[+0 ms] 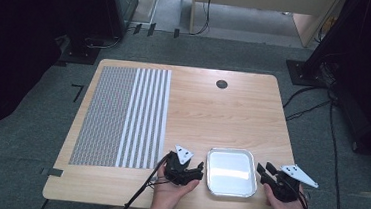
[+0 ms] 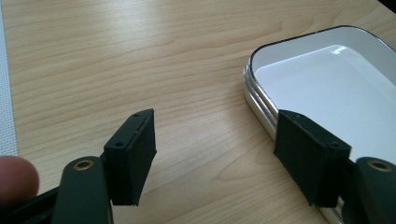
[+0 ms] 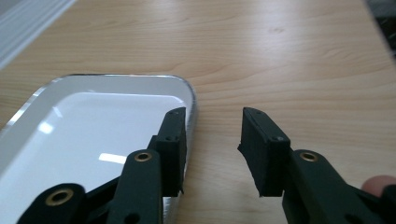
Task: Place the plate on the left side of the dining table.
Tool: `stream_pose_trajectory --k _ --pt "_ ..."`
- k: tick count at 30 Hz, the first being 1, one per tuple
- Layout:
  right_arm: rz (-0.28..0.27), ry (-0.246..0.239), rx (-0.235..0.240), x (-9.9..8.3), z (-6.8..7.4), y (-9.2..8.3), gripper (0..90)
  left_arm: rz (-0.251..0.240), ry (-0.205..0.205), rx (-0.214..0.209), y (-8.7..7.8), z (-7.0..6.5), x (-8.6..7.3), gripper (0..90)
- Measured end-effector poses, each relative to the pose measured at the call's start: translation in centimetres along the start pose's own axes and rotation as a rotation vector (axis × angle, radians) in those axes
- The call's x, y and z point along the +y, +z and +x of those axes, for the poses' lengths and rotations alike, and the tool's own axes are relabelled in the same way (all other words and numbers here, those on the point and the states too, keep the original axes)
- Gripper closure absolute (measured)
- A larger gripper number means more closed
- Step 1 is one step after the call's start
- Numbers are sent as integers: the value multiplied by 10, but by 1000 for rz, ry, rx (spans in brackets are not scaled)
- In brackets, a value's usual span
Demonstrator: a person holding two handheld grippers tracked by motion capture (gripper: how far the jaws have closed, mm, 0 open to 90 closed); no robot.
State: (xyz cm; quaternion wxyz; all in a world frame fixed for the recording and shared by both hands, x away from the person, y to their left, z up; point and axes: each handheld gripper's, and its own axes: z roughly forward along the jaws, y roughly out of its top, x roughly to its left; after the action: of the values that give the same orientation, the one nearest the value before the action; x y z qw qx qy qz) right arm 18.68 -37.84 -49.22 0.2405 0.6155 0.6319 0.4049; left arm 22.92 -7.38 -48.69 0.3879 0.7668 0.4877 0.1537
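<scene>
Tray (image 1: 231, 171): shiny metal, rounded-corner rectangle, white inside; wood-grain table (image 1: 212, 116).

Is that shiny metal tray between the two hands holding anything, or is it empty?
Empty. The metal tray lies flat on the wooden table, and in the high view and both gripper views its bare white inside holds only glints of light.

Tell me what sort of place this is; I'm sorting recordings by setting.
Probably a lab or office test space: a light wooden table standing on grey carpet, loose black cables across the floor, and a striped grey-and-white mat laid out beside a shiny rectangular metal tray.
</scene>
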Motion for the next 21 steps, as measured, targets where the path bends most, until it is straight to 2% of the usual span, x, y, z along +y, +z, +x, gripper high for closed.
stream_pose_trajectory --k 2,5,8,15,18,21 --pt "7 37 40 -1 -1 1 658 -4 -1 -8 2 -5 0 349" --pt "10 36 47 -1 0 1 702 -11 -1 -33 5 -11 0 425" --pt "26 74 78 1 0 0 743 -11 8 -46 7 -18 -1 478" --pt "69 104 84 0 -2 4 820 14 -15 -93 16 -24 -2 601" --pt "88 118 89 -1 -1 7 858 20 -3 -95 18 -27 -3 637" --pt "84 130 85 0 0 8 871 26 5 -97 19 -29 -3 666"
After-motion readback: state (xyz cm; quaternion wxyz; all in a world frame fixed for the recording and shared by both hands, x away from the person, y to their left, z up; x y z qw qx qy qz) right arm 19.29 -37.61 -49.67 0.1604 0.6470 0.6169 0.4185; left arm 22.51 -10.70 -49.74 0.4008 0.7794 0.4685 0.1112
